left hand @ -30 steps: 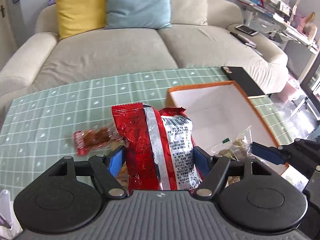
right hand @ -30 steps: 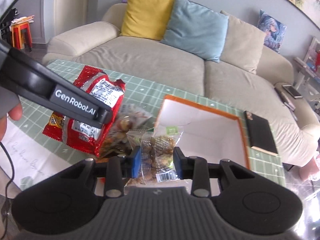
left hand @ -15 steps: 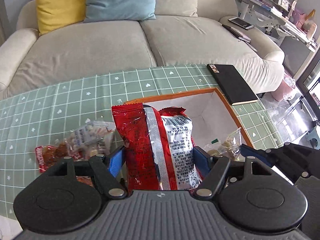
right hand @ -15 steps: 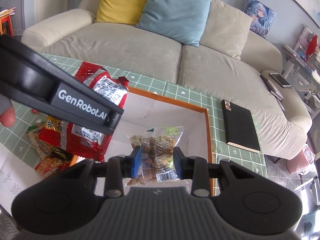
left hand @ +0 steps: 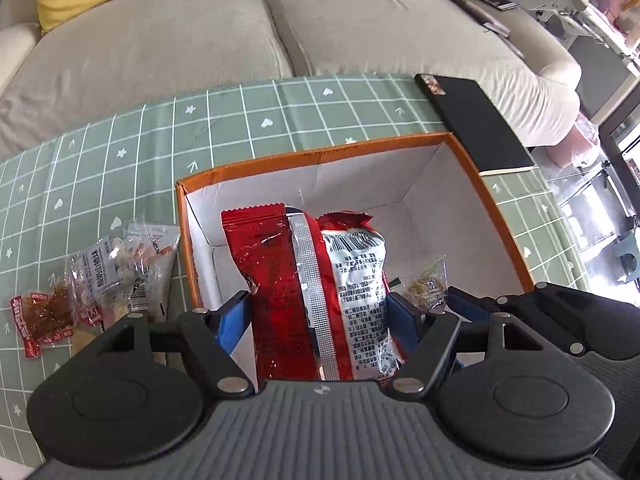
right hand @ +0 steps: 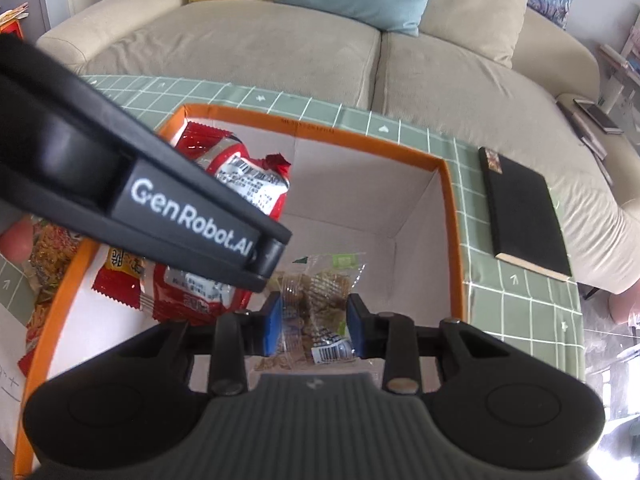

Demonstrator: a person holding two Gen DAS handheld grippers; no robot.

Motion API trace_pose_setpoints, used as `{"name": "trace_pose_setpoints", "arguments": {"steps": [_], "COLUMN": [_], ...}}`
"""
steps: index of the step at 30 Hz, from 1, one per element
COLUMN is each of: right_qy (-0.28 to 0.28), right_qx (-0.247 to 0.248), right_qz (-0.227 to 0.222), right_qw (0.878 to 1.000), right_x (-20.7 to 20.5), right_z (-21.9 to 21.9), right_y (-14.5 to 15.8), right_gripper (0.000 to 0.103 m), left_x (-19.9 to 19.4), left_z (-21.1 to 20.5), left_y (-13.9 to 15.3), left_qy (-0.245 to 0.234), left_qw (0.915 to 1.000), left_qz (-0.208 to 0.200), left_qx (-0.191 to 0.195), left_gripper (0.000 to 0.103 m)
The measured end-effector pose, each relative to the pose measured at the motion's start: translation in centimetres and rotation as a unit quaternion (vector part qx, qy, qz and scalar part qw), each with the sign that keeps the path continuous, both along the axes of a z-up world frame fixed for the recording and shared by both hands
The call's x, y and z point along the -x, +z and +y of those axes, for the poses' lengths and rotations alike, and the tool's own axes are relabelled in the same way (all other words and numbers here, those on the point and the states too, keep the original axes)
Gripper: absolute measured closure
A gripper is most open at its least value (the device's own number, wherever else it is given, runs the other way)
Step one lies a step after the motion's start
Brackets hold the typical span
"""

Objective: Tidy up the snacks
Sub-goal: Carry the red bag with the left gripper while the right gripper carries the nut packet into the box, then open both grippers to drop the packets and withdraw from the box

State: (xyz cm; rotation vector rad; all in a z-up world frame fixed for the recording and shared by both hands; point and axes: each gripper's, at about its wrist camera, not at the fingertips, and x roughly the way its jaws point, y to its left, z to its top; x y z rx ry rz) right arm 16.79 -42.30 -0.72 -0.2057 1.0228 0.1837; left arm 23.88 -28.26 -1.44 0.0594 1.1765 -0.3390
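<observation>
Over the orange-rimmed box [left hand: 496,216] | our left tongs [left hand: 320,312] clamp red chip bag [left hand: 304,280] | right tongs [right hand: 314,322] pinch clear nut packet [right hand: 316,296] | risk: tongs colliding, bags snagging.

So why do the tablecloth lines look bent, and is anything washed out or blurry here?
Left wrist view: the fisheye lens bows the tablecloth grid; daylight blows out the floor at the right edge; glare glints off the red bag. Right wrist view: the same curving on the box rim; the clear packet is a little soft, and the sofa is evenly lit.
</observation>
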Motion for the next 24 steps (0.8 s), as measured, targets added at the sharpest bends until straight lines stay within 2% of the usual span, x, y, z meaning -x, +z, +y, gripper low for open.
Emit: {"name": "trace_pose_setpoints", "arguments": {"steps": [3, 7, 13, 17, 19, 22, 24], "right_qy": [0.004, 0.006, -0.002, -0.004, -0.006, -0.009, -0.010], "right_qx": [0.000, 0.006, 0.004, 0.000, 0.003, 0.003, 0.006], "right_qz": [0.015, 0.032, 0.045, 0.048, 0.042, 0.039, 0.035], "right_qw": [1.000, 0.999, 0.999, 0.999, 0.999, 0.999, 0.999], "right_x": [-0.6, -1.7, -2.5, -2.6, -2.6, -2.4, -2.3], "right_z": [0.1, 0.3, 0.3, 0.4, 0.5, 0.7, 0.9], "right_y": [-0.9, -2.1, -2.9, -2.9, -2.5, -1.8, -1.1], "right_gripper": [0.071, 0.071, 0.070, 0.069, 0.060, 0.056, 0.048], "left_x": [-0.7, -0.9, -1.6, -1.4, -1.4, -1.3, -1.0], "left_z": [-0.3, -1.0, -1.3, -0.8, -0.5, -0.2, 0.2], "left_y": [-1.1, -1.7, -2.0, -1.8, -1.5, -1.1, -0.4], "left_qy": [0.002, -0.002, 0.002, 0.005, 0.009, 0.007, 0.013], "left_qw": [0.9999, 0.9995, 0.9993, 0.9995, 0.9996, 0.9996, 0.9997], "left_qz": [0.013, 0.009, 0.015, 0.016, 0.021, 0.027, 0.019], "left_qx": [-0.010, -0.029, -0.036, -0.027, -0.016, -0.010, -0.006], "left_gripper": [0.020, 0.019, 0.017, 0.016, 0.014, 0.014, 0.014]}}
